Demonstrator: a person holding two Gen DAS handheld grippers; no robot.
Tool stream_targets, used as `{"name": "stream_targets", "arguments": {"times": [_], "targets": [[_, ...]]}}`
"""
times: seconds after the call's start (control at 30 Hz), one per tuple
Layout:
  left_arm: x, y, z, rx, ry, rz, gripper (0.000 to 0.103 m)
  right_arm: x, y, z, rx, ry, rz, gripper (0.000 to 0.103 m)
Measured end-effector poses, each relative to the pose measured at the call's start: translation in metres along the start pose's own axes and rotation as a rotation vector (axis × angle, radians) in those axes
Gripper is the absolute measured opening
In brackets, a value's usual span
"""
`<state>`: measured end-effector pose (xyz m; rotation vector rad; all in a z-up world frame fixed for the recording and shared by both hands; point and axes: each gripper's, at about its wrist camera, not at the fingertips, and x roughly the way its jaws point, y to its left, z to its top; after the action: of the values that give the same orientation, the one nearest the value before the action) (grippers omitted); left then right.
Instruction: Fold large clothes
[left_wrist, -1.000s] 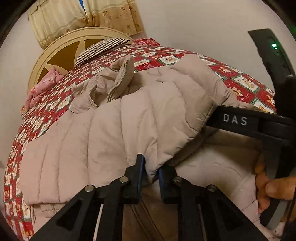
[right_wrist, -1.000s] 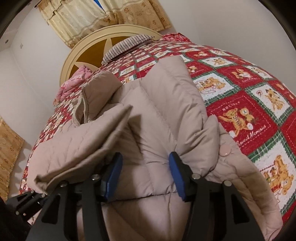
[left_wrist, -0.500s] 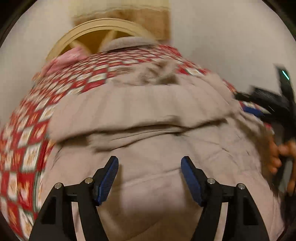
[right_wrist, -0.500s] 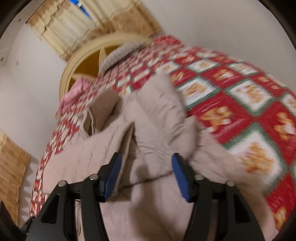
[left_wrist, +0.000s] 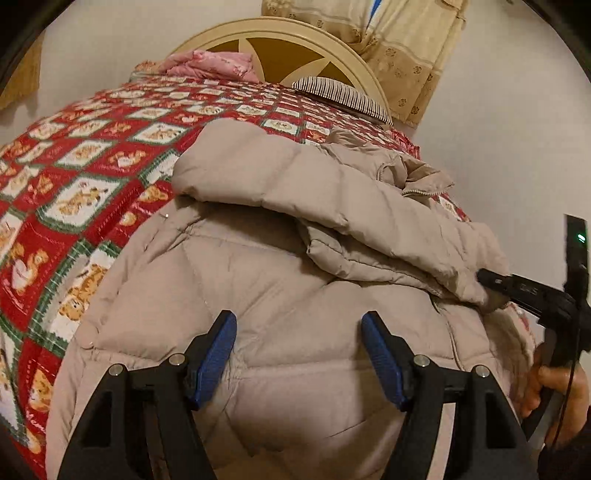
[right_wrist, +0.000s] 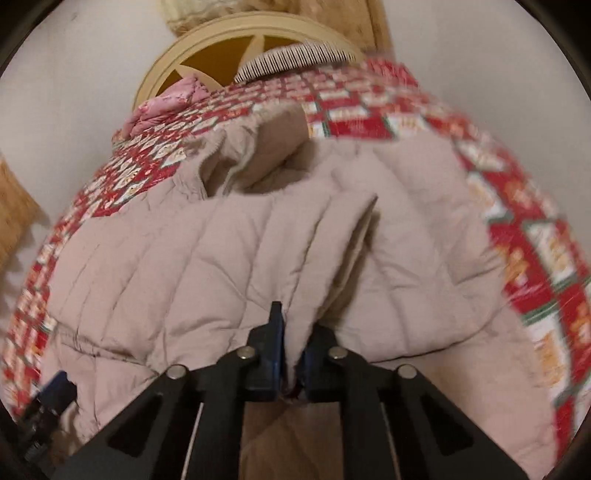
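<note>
A beige quilted puffer jacket (left_wrist: 280, 280) lies on a bed, one part folded across its upper body. My left gripper (left_wrist: 299, 350) is open and empty just above the jacket's lower body. My right gripper (right_wrist: 293, 350) is shut on a fold of the jacket (right_wrist: 236, 258) near its front edge; in the left wrist view it shows at the far right (left_wrist: 495, 288), pinching the folded layer's end. The collar (right_wrist: 258, 147) lies bunched at the far side.
A red patchwork quilt (left_wrist: 74, 177) with bear prints covers the bed. A round cream headboard (left_wrist: 295, 48), a striped pillow (left_wrist: 343, 96) and a pink blanket (left_wrist: 207, 62) are at the far end. Curtains (left_wrist: 406, 44) hang behind.
My left gripper let go of the jacket fold, opened and swung left. My right gripper, open before, has shut on a jacket fold. Both views have shifted.
</note>
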<state>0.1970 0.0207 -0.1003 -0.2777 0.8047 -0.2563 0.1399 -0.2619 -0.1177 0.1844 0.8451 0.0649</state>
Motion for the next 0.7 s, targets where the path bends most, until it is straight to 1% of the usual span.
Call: {"name": "stream_targets", "arguments": {"times": [0.07, 0.1, 0.13, 0.17, 0.2, 0.23, 0.27, 0.3, 0.33, 0.4, 0.43, 0.47, 0.5, 0.53, 0.57, 0.6, 0.63, 0.67, 0.7], "targets": [[0.001, 0.001, 0.001, -0.008, 0.002, -0.005, 0.071, -0.016, -0.005, -0.003, -0.021, -0.046, -0.05, 0.011], [0.001, 0.001, 0.001, -0.005, 0.003, -0.002, 0.071, -0.02, -0.009, -0.004, -0.025, -0.054, -0.077, 0.011], [0.002, 0.0, 0.002, -0.002, 0.004, 0.004, 0.071, -0.02, -0.013, -0.006, -0.026, -0.05, -0.102, 0.011], [0.003, -0.001, 0.001, 0.002, 0.007, 0.01, 0.071, -0.016, -0.019, -0.01, -0.025, -0.027, -0.118, 0.012], [0.003, -0.003, 0.001, 0.009, 0.01, 0.019, 0.071, -0.006, -0.021, -0.014, -0.026, 0.005, -0.109, 0.014], [0.004, -0.003, 0.001, 0.012, 0.01, 0.022, 0.071, 0.001, -0.022, -0.017, -0.026, 0.026, -0.095, 0.019], [0.004, -0.003, 0.001, 0.014, 0.011, 0.028, 0.071, 0.009, -0.023, -0.02, -0.024, 0.032, -0.084, 0.02], [0.003, -0.004, 0.002, 0.015, 0.014, 0.035, 0.071, 0.011, -0.022, -0.023, -0.028, 0.016, -0.085, 0.021], [0.002, -0.004, 0.003, 0.016, 0.022, 0.043, 0.071, 0.008, -0.02, -0.024, -0.036, 0.013, -0.088, 0.024], [-0.002, -0.009, 0.009, 0.034, 0.059, 0.061, 0.071, 0.003, -0.016, -0.021, -0.057, 0.016, -0.085, 0.037], [-0.005, -0.011, 0.014, 0.046, 0.077, 0.054, 0.071, -0.004, -0.016, -0.021, -0.06, 0.008, -0.074, 0.054], [-0.009, -0.013, 0.022, 0.056, 0.085, 0.042, 0.071, -0.016, -0.016, -0.021, -0.052, -0.028, -0.052, 0.071], [-0.015, -0.015, 0.031, 0.068, 0.077, 0.038, 0.071, -0.028, -0.018, -0.02, -0.043, -0.075, -0.036, 0.077], [-0.022, -0.018, 0.043, 0.082, 0.053, 0.041, 0.071, -0.047, -0.02, -0.019, -0.031, -0.148, -0.031, 0.085], [-0.024, -0.019, 0.05, 0.089, 0.037, 0.046, 0.071, -0.062, -0.021, -0.016, -0.026, -0.2, -0.037, 0.087], [-0.028, -0.021, 0.065, 0.1, 0.006, 0.055, 0.071, -0.075, -0.022, -0.014, -0.025, -0.247, -0.043, 0.087], [-0.028, -0.023, 0.073, 0.109, -0.01, 0.062, 0.071, -0.086, -0.022, -0.011, -0.027, -0.289, -0.046, 0.083], [-0.025, -0.025, 0.088, 0.125, -0.034, 0.083, 0.071, -0.094, -0.019, -0.005, -0.04, -0.311, -0.034, 0.066], [-0.021, -0.027, 0.097, 0.13, -0.05, 0.102, 0.071, -0.094, -0.013, 0.002, -0.061, -0.297, -0.028, 0.056]]}}
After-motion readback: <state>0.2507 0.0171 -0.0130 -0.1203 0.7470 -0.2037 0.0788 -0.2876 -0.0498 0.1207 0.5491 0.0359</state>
